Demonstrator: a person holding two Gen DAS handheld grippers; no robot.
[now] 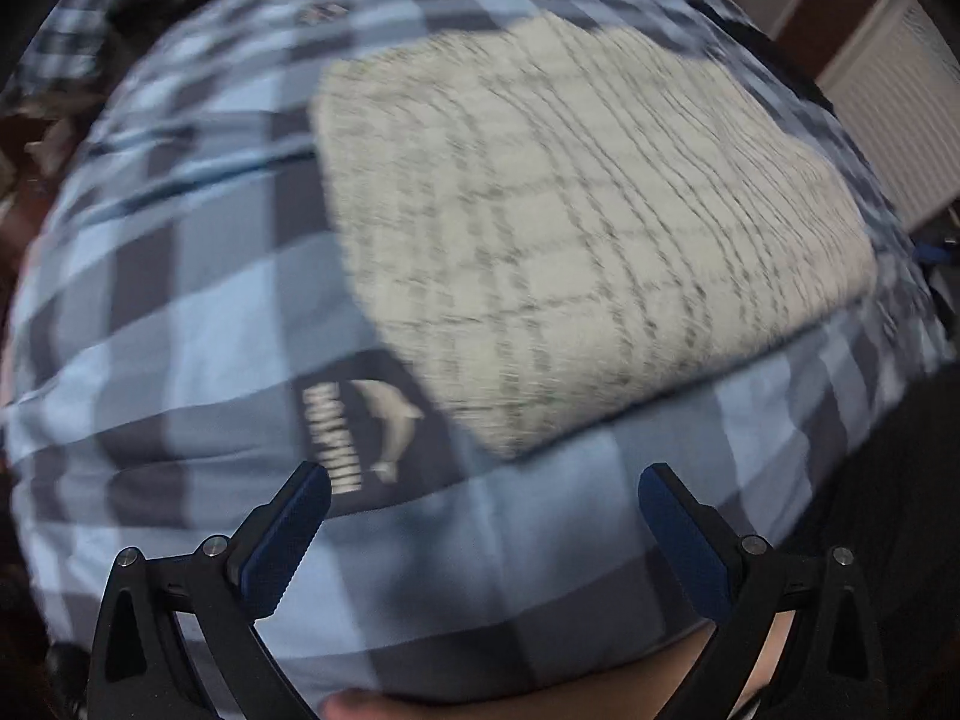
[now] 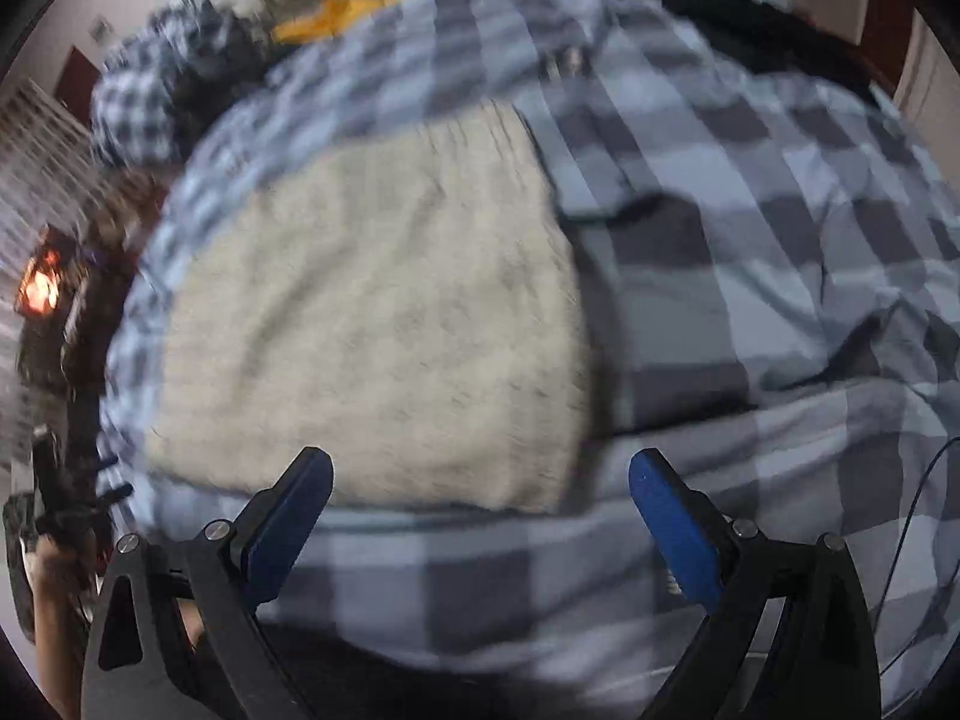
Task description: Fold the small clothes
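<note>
A cream cloth with a thin grey check (image 1: 576, 222) lies flat as a rectangle on a blue and grey checked bed cover (image 1: 150, 312). In the right wrist view the same cloth (image 2: 372, 324) lies left of centre on the cover (image 2: 750, 276). My left gripper (image 1: 483, 501) is open and empty, just short of the cloth's near corner. My right gripper (image 2: 480, 489) is open and empty, above the cloth's near edge. Both views are blurred.
A dark panel with a dolphin print and lettering (image 1: 372, 426) shows on the cover beside the cloth. A pile of checked and dark clothes (image 2: 174, 90) and something yellow (image 2: 342, 12) lie at the far end. A white slatted panel (image 1: 900, 102) stands beside the bed.
</note>
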